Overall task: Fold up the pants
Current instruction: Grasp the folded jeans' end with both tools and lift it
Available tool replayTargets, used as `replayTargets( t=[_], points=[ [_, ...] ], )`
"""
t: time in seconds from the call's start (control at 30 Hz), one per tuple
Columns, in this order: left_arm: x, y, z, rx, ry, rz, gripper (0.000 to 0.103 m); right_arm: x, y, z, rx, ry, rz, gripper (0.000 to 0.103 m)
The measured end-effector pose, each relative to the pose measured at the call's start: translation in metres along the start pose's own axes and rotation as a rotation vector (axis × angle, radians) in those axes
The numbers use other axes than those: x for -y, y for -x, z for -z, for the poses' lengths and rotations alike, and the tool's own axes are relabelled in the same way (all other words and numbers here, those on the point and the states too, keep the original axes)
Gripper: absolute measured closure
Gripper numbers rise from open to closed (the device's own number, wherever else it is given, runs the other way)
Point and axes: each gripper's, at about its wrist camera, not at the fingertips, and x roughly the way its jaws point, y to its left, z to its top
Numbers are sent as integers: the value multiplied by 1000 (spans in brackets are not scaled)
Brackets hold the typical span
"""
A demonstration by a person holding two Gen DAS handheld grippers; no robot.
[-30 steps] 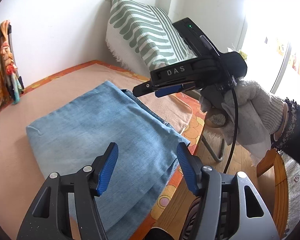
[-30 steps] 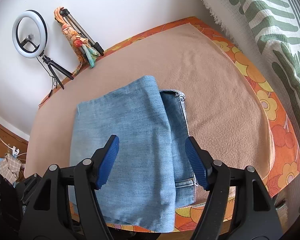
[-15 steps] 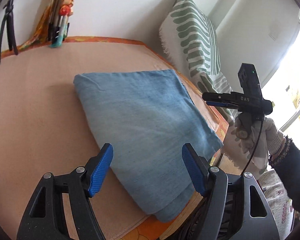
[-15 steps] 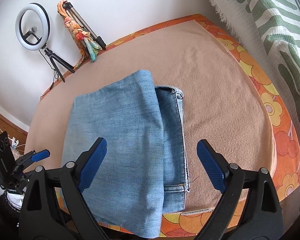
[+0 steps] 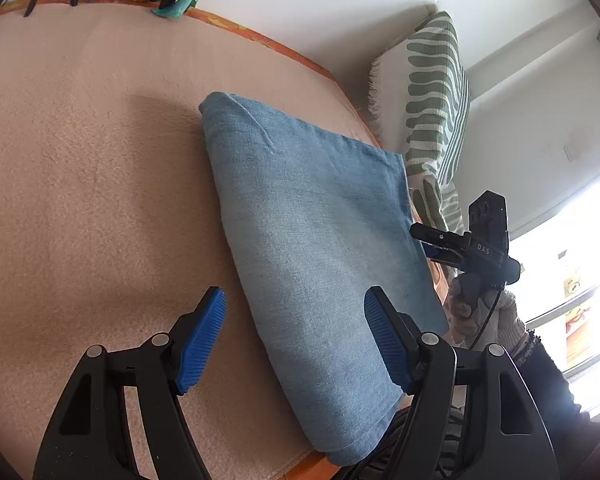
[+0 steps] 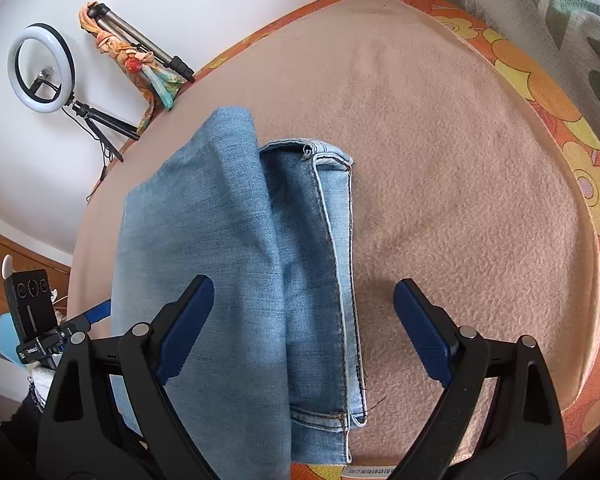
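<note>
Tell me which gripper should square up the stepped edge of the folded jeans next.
Right, probably. The right gripper is open and straddles the jeans right over the exposed lower layer with its seam. The left gripper, also open, faces the smooth folded side and cannot see that edge.

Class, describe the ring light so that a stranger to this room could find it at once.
Start at the peach blanket holding the folded jeans, then look to the white wall beyond its far left edge. The ring light stands there on a small black tripod, left of a scarf-wrapped silver tripod; it alone is a glowing white circle.
</note>
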Motion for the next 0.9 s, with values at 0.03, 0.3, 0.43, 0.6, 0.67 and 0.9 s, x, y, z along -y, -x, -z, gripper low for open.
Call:
replayTargets(
  t=[0.03,0.3,0.43,0.6,0.67,0.9],
  points=[
    [0,-2,0,-5,0,1,32,1,0,-1,13,5,-9,9],
    [-3,-14,2,-26,16,24,32,-2,-4,-6,10,37,-91,9],
    [-3,-16,1,-23,18,44,32,-11,-9,-3,-26,73,-149,13],
    [0,-22,-5,-15,23,65,33,-22,-13,0,-15,138,-115,19],
    [1,-24,-6,-12,19,68,34,-24,-14,0,-5,128,-117,24],
    [3,-32,-10,-5,21,72,45,-28,-12,5,16,115,-93,57]
  ],
)
